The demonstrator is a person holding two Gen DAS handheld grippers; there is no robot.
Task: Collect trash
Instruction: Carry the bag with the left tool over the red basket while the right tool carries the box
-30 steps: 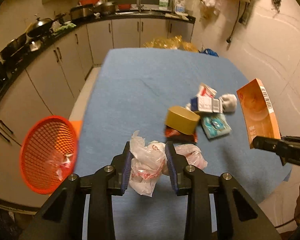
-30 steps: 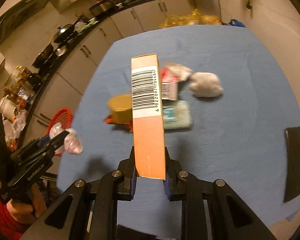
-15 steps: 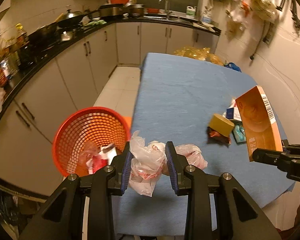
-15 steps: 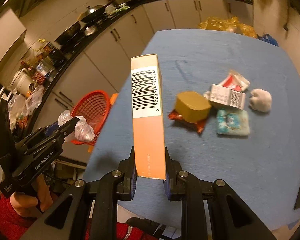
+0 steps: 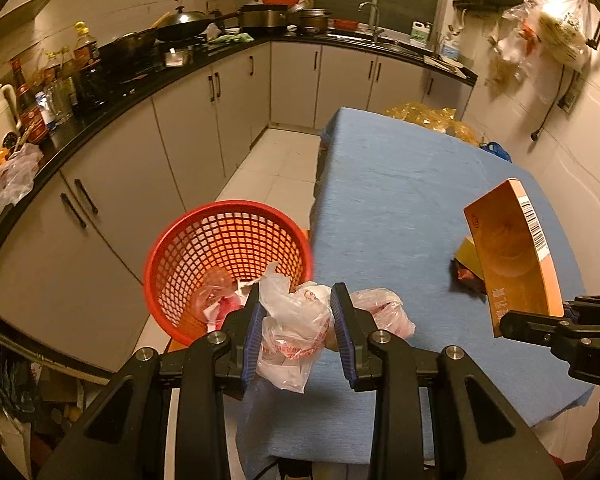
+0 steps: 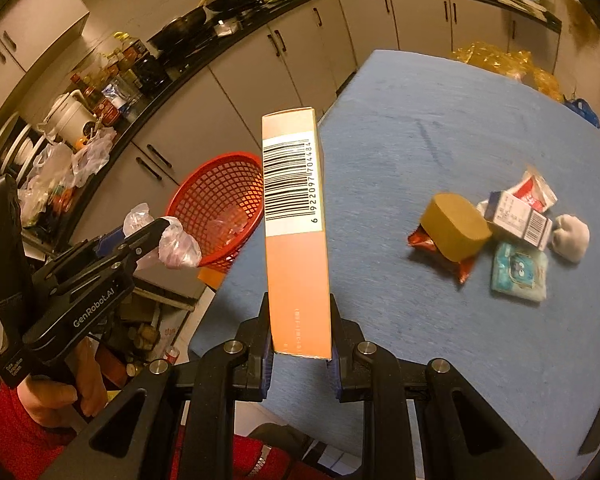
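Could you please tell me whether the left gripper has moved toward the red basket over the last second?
Yes. The left gripper, shut on the plastic bag, has swung left off the table toward the red basket.

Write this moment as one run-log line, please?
left gripper: shut on plastic bag | right gripper: shut on orange box | red basket: beside table, partly filled

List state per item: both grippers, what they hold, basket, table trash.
left gripper: shut on crumpled plastic bag, beside the basket
right gripper: shut on orange carton, upright
red mesh basket: on the floor, some trash inside
yellow round tub: on a red wrapper on the blue table
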